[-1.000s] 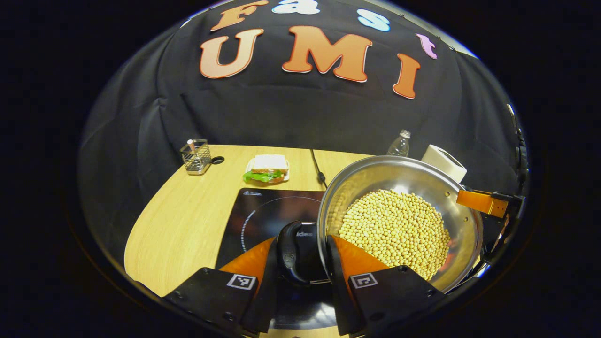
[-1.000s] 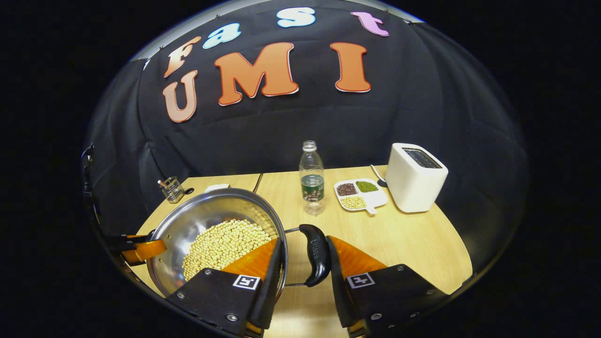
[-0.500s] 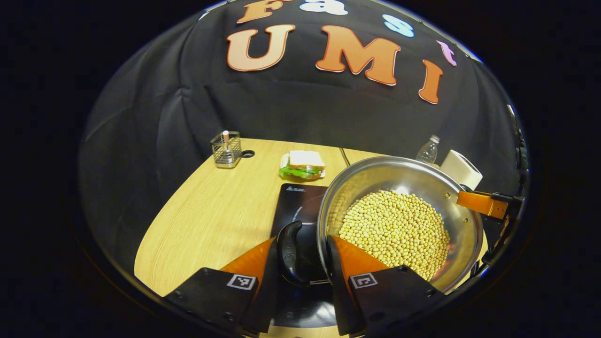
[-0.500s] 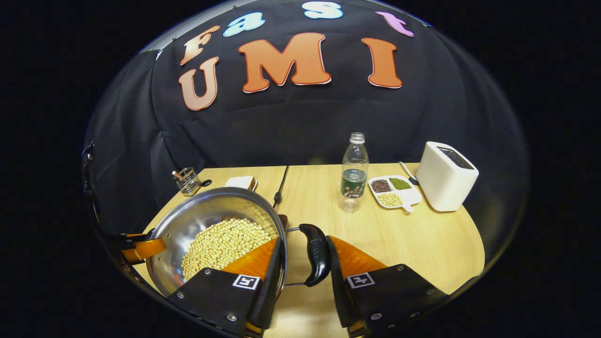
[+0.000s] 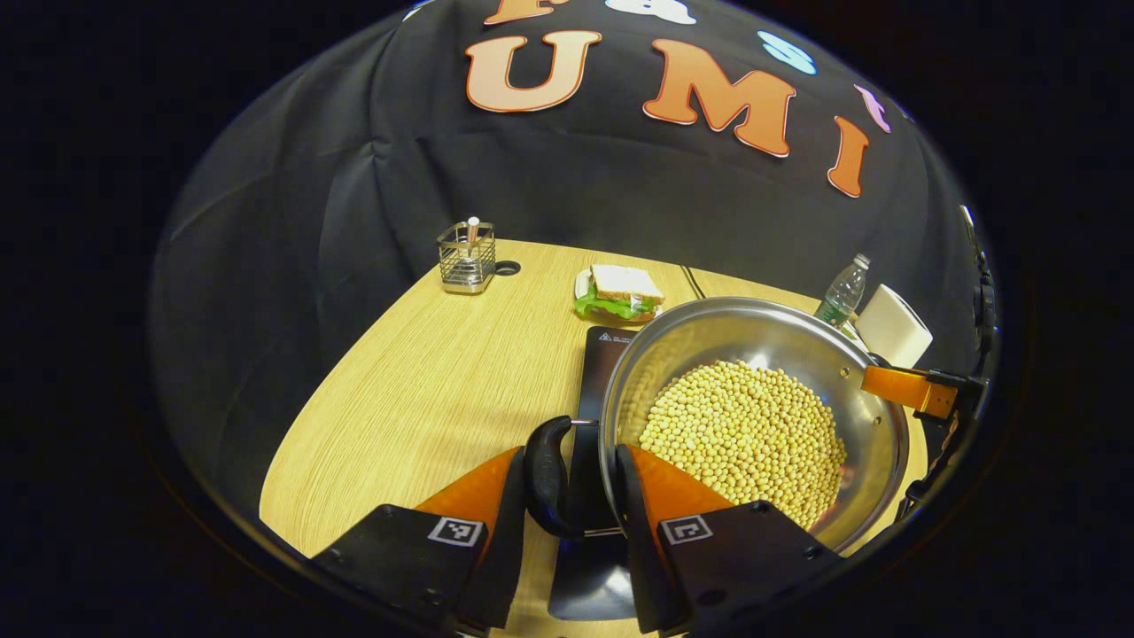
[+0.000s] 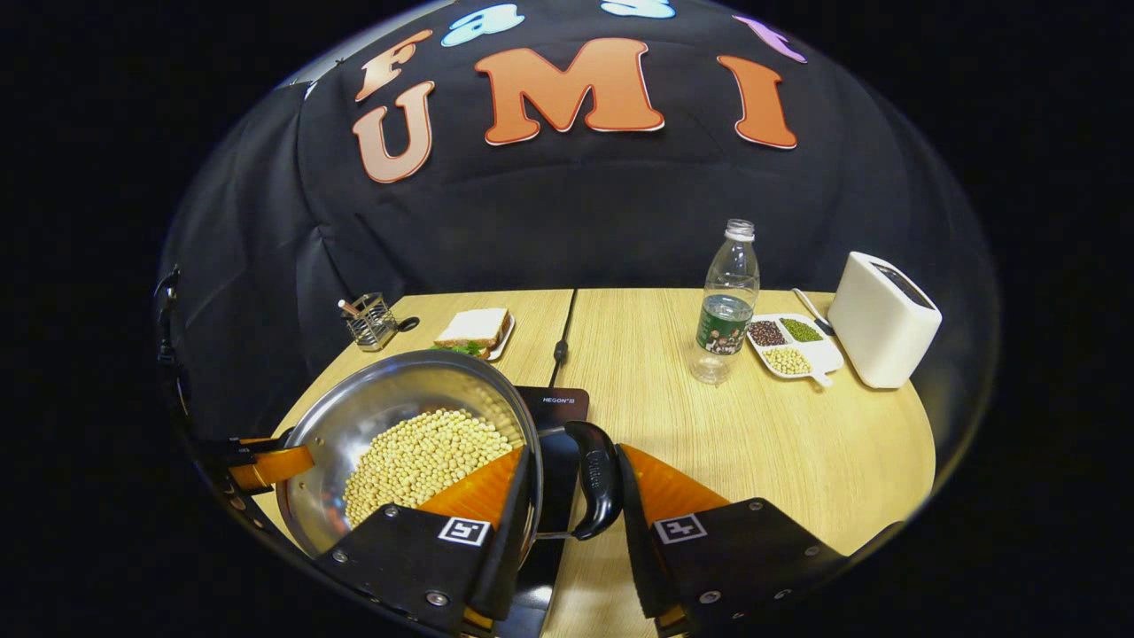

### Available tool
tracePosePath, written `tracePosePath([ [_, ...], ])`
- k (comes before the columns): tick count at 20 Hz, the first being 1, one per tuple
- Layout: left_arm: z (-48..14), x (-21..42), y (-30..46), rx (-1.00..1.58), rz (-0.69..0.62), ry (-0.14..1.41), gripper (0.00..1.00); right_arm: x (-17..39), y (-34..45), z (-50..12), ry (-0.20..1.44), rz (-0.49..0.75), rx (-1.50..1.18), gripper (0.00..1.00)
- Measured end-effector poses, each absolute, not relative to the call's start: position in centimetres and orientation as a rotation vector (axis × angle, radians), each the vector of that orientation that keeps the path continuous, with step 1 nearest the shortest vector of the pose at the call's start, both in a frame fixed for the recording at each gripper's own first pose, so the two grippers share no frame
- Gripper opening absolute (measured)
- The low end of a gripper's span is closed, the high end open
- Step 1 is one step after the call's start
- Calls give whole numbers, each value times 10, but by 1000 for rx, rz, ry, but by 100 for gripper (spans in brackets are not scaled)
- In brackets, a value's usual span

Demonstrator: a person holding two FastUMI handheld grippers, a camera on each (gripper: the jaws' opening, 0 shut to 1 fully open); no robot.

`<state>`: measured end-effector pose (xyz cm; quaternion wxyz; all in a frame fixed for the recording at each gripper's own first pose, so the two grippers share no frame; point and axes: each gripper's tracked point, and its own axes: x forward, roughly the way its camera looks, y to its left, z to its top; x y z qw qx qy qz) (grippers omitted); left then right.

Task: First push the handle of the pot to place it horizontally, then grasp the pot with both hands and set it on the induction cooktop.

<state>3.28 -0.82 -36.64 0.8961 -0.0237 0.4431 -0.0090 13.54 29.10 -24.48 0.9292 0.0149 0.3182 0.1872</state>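
Above the wooden counter (image 5: 399,381), a steel pot (image 5: 753,354) full of pale beans (image 5: 744,434) is being held up by two grippers. On one side, the left gripper (image 5: 567,496) is clamping the pot's black side handle (image 5: 542,478) between its fingers. On the other side, the right gripper (image 6: 571,496) is gripping the opposite black handle (image 6: 598,478) the same way. Beneath the pot, the dark induction cooktop (image 6: 558,408) is lying flat on the counter. Farther back are sitting a sandwich (image 5: 620,292), a water bottle (image 6: 726,301) and a white toaster (image 6: 881,319).
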Motion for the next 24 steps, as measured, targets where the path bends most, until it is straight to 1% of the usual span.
tracePosePath([
  [1, -366, 32, -9, -50, -21, 929, 55, 134, 291, -247, 660, 382, 31, 53],
  [3, -366, 35, -6, -40, -27, 924, 57, 136, 292, -247, 661, 381, 41, 53],
  [4, -367, 35, -7, -35, -32, 919, 64, 135, 290, -248, 662, 379, 38, 54],
  [5, -367, 34, -7, -30, -37, 920, 60, 134, 288, -252, 671, 376, 28, 55],
  [6, -361, 39, -9, -27, -45, 907, 64, 134, 284, -250, 660, 365, 10, 58],
  [7, -354, 44, -10, -16, -46, 886, 71, 142, 280, -240, 611, 344, -11, 60],
  [8, -345, 47, -10, -3, -46, 869, 67, 147, 273, -228, 573, 328, -24, 63],
  [9, -339, 51, -8, 6, -37, 853, 80, 149, 267, -220, 544, 317, -32, 60],
  [10, -335, 51, -9, 8, -34, 837, 83, 149, 260, -214, 524, 312, -33, 74],
  [11, -329, 50, -11, 7, -31, 824, 86, 147, 252, -208, 511, 307, -30, 79],
  [12, -324, 49, -13, 4, -33, 806, 89, 145, 244, -200, 497, 300, -28, 87],
  [13, -315, 52, -14, 7, -34, 783, 98, 144, 235, -193, 484, 291, -29, 91],
  [14, -301, 53, -16, 17, -35, 754, 99, 142, 225, -185, 471, 282, -32, 94],
  [18, -239, 68, -29, 63, -32, 582, 99, 137, 183, -147, 386, 238, -30, 94],
  [19, -227, 70, -35, 54, -36, 551, 95, 136, 172, -135, 360, 227, -28, 94],
  [20, -212, 70, -42, 42, -43, 518, 99, 133, 162, -122, 333, 218, -26, 94],
  [22, -177, 66, -42, 29, -48, 441, 98, 127, 139, -94, 273, 194, -23, 94],
  [24, -138, 66, -43, -2, -44, 359, 100, 117, 116, -65, 210, 172, -18, 94],
])
